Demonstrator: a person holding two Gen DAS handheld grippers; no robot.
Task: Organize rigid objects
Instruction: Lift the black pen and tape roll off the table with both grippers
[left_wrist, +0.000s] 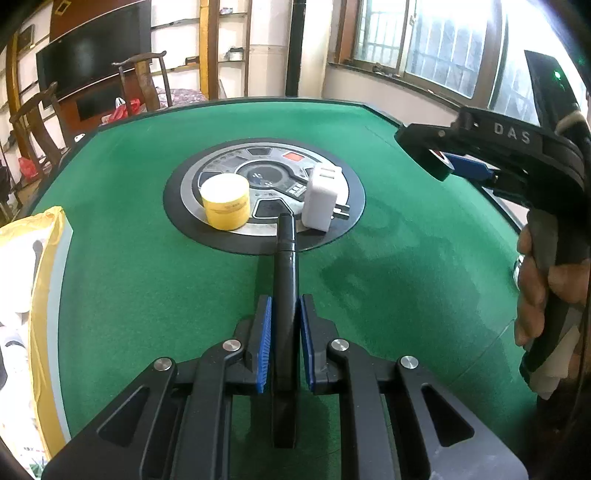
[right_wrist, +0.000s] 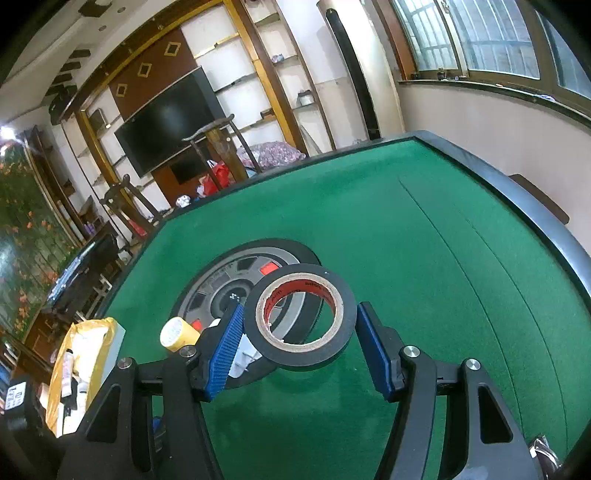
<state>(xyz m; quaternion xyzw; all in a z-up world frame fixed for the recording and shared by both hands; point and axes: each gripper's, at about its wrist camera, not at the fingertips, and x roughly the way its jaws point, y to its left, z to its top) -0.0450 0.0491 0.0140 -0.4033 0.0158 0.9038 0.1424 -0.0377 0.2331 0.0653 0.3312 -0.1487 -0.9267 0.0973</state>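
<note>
My left gripper (left_wrist: 285, 314) is shut on a black marker pen (left_wrist: 285, 280) that points forward over the green felt table (left_wrist: 388, 240). Its tip reaches the round centre panel (left_wrist: 332, 236), where a yellow jar with a white lid (left_wrist: 224, 202) and a white plug adapter (left_wrist: 320, 199) stand. My right gripper (right_wrist: 295, 343) is shut on a roll of black tape (right_wrist: 300, 314), held above the table; it also shows in the left wrist view (left_wrist: 436, 155) at the right. The jar (right_wrist: 178, 333) and adapter (right_wrist: 243, 356) show partly behind its left finger.
A yellow-lined box with several white items (left_wrist: 33, 295) sits at the table's left edge, also in the right wrist view (right_wrist: 85, 365). Wooden chairs (left_wrist: 144, 77) and a TV stand beyond the table's far side. The table's raised black rim (right_wrist: 535, 214) runs along the right.
</note>
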